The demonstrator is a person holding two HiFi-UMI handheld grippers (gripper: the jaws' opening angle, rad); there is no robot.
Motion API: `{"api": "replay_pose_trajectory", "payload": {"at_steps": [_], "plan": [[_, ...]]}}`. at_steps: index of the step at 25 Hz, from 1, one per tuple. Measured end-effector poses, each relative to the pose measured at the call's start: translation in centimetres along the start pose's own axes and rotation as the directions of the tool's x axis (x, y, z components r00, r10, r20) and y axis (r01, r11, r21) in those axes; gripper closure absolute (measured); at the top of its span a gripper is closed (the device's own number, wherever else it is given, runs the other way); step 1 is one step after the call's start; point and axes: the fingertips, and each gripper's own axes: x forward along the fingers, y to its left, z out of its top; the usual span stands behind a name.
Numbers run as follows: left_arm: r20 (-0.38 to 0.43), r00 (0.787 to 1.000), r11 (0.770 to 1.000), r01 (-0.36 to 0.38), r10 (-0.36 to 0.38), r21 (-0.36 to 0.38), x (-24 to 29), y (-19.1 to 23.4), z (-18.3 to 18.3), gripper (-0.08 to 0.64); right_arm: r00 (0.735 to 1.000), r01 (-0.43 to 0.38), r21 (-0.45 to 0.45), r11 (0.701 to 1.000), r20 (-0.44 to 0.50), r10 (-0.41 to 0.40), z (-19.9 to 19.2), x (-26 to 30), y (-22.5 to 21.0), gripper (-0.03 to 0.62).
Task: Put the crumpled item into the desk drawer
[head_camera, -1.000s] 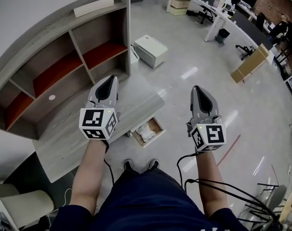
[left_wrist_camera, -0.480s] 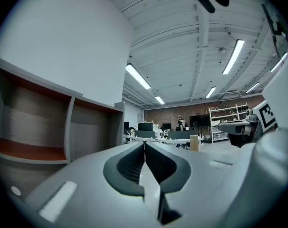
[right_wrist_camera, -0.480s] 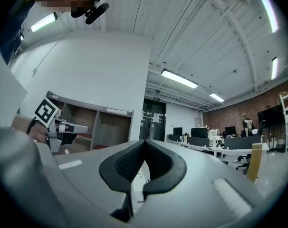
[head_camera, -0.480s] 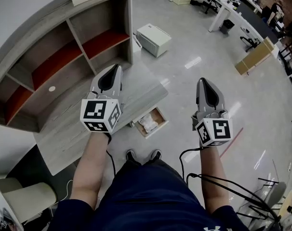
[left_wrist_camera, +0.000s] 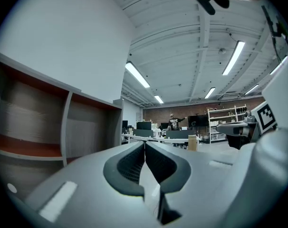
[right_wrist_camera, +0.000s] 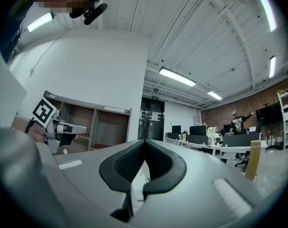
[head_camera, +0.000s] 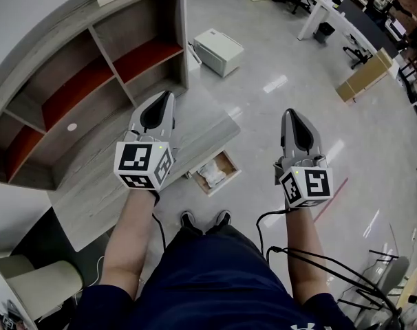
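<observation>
In the head view a white crumpled item (head_camera: 210,174) lies inside an open wooden drawer (head_camera: 231,166) that sticks out from under the grey desk (head_camera: 91,191). My left gripper (head_camera: 162,97) hovers over the desk's front corner, jaws shut and nothing between them. My right gripper (head_camera: 292,113) hangs over the bare floor to the right of the drawer, also shut and empty. Both point away from me and level. In the left gripper view the left gripper (left_wrist_camera: 145,144) shows its pads pressed together. The right gripper view shows the same for the right gripper (right_wrist_camera: 145,141).
A shelf unit with red boards (head_camera: 91,81) stands on the desk's far side. A white box-shaped machine (head_camera: 219,52) sits on the floor beyond the desk. My feet (head_camera: 201,220) are just below the drawer. A beige chair (head_camera: 40,287) is at bottom left; cardboard boxes (head_camera: 363,84) at far right.
Over the past second both grippers rose a little in the head view and the view shifted slightly. Both stayed shut. The drawer and the crumpled item have not moved.
</observation>
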Motion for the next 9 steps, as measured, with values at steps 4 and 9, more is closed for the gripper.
{"api": "replay_pose_trajectory", "payload": {"at_steps": [4, 9], "plan": [[-0.003, 1.000, 1.000, 0.009, -0.009, -0.008, 0.1, 0.3, -0.2, 0.554, 1.000, 0.000, -0.003, 1.000, -0.011, 0.000, -0.4, 0.2, 0.4, 0.588], [-0.023, 1.000, 0.999, 0.014, -0.014, -0.030, 0.4, 1.1, -1.4, 0.554, 1.000, 0.008, -0.004, 1.000, -0.029, -0.008, -1.2, 0.6, 0.7, 0.588]]}}
